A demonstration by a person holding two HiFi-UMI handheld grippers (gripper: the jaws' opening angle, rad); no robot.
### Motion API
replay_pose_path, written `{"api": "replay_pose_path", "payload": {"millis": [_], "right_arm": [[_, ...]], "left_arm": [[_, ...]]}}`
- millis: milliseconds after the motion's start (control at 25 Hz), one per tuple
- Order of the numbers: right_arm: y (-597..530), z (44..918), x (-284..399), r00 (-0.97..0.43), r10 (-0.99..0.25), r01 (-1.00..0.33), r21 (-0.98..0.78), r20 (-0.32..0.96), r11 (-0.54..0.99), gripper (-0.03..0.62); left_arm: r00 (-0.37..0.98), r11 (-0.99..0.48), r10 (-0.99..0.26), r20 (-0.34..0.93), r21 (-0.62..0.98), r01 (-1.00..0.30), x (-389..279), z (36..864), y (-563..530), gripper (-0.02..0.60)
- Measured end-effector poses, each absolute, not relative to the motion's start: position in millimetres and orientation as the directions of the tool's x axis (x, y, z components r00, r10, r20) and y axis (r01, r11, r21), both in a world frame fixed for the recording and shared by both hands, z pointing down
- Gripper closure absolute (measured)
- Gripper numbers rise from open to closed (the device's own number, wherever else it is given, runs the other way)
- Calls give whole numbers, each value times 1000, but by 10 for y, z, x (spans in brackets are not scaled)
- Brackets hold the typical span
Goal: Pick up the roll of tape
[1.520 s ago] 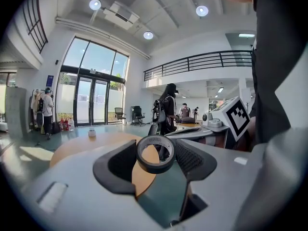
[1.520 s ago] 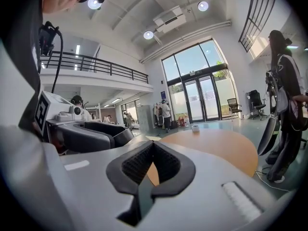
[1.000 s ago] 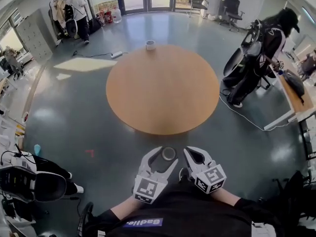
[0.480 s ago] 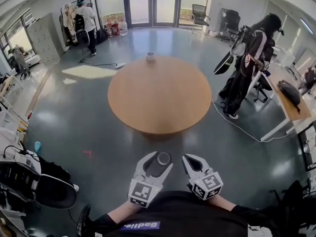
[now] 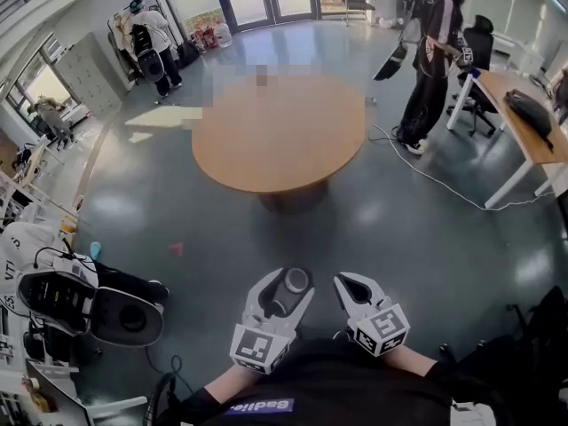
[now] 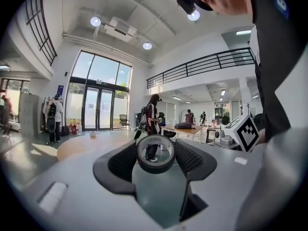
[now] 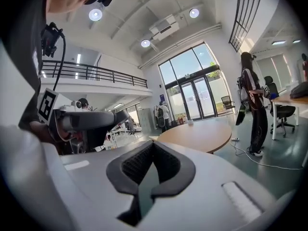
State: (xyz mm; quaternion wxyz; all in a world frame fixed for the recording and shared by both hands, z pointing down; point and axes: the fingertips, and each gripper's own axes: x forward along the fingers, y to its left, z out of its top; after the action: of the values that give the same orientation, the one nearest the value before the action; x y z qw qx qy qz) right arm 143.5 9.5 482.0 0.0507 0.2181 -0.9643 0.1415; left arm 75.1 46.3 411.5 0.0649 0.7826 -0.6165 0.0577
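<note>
Black and glossy, the roll of tape (image 6: 155, 153) sits upright between the ribbed fingers (image 6: 122, 160) of the left gripper (image 5: 286, 289), its open core facing along them so the room shows through the hole. The pads press on the roll's rim from both sides. With only the grey floor (image 5: 417, 238) below it, that pinch looks like the only thing holding it up. Gripping across the rim rather than through the core keeps the roll from swinging or sliding off.

The right gripper (image 7: 153, 150) is held level just to the right of the left one, its fingers brought together at the tips with nothing between them. It seems to be idle, riding alongside rather than helping.

Both grippers are close in front of the person's body, well apart from the round wooden counter (image 5: 275, 136) further off. A standing person (image 5: 435, 51) is beyond the counter's far right side. Judged against the task, the pick-up looks done: the roll is off every surface and carried in the air. The grip needs only to stay firm, since the smooth rim could slip if the pinch eased.
</note>
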Motion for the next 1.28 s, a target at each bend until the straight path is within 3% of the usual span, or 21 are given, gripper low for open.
{"api": "replay_pose_path", "payload": {"millis": [600,1280], "right_arm": [[467,4010,1379,-895,-441,-445,-161,62,881,589],[742,3985,1022,-898,-432,-440,-135,90,888,591]], "left_arm": [[305,-305,-949,79,6,-952,826,3622,913,304],[323,-324,-944,66,0,-946,530,3594,1189,304]]}}
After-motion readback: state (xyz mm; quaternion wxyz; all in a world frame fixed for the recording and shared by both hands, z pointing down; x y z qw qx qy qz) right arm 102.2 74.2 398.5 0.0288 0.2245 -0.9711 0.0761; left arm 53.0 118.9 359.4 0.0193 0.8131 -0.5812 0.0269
